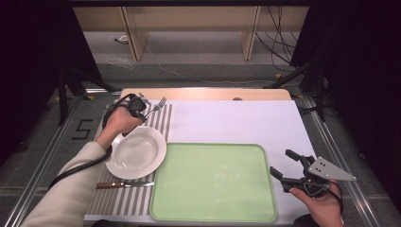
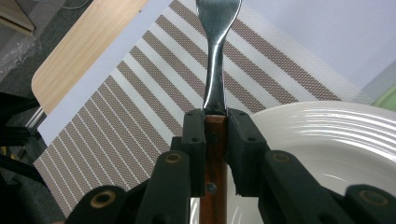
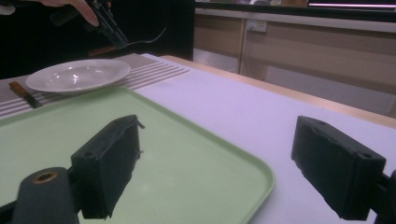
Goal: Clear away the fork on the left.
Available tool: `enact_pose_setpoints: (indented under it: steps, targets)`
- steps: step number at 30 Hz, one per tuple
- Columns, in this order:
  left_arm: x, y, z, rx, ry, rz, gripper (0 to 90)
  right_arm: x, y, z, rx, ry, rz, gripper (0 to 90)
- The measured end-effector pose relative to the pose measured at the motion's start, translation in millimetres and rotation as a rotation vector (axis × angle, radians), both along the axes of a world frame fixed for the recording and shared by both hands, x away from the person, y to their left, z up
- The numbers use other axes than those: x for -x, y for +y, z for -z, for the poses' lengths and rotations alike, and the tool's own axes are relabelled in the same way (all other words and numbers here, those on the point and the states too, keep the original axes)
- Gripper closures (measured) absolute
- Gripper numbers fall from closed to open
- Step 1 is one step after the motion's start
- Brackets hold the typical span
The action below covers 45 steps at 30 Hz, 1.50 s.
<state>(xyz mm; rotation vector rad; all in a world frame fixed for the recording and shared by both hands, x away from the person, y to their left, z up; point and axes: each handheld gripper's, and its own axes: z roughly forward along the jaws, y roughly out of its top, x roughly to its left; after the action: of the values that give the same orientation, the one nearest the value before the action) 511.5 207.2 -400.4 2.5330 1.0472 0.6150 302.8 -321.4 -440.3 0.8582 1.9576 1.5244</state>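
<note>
We see one fork point(image 2: 215, 60), smooth steel with a brown wooden handle, pinched in the left gripper point(image 2: 215, 122) jaws above the striped woven placemat point(image 2: 116, 112), beside one glossy round white plate point(image 2: 327, 140). The right gripper point(image 3: 215, 163) jaws stand spread and bare over one rounded pale green tray point(image 3: 187, 154), and one wood-handled knife point(image 1: 124, 185) lies on the placemat.

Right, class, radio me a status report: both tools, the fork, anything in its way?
Left tool shut on fork, raised above striped mat. Right tool open, nothing between jaws, by green tray. Plate close beside fork.
</note>
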Motion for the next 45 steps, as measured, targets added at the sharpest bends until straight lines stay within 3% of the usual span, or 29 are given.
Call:
enact_pose_setpoints:
  steps: [14, 26, 32, 37, 40, 45]
  targets:
    - [24.0, -0.6, 1.1, 0.046, 0.011, 0.009, 77.4, -1.1, -0.8, 0.9, -0.003, 0.000, 0.015, 16.4]
    - [42.3, 0.3, -3.0, 0.052, 0.013, 0.020, 77.3, -1.0, -1.3, 0.7, -0.005, 0.003, 0.018, 16.7]
    - [56.7, -6.0, -5.6, 0.081, 0.016, 0.043, 77.3, -0.9, -1.7, 0.7, -0.002, 0.003, 0.023, 16.7]
    - [62.4, -8.5, -7.4, 0.081, 0.014, 0.057, 77.3, -1.1, -1.8, 0.7, -0.002, 0.005, 0.024, 16.8]
    - [67.6, -9.9, -7.9, 0.057, 0.013, 0.066, 77.3, -0.9, -1.8, 0.6, -0.004, 0.006, 0.027, 16.8]
    - [72.6, -10.9, -8.4, 0.069, 0.019, 0.060, 77.3, -1.2, -2.0, 0.8, -0.003, 0.006, 0.030, 16.8]
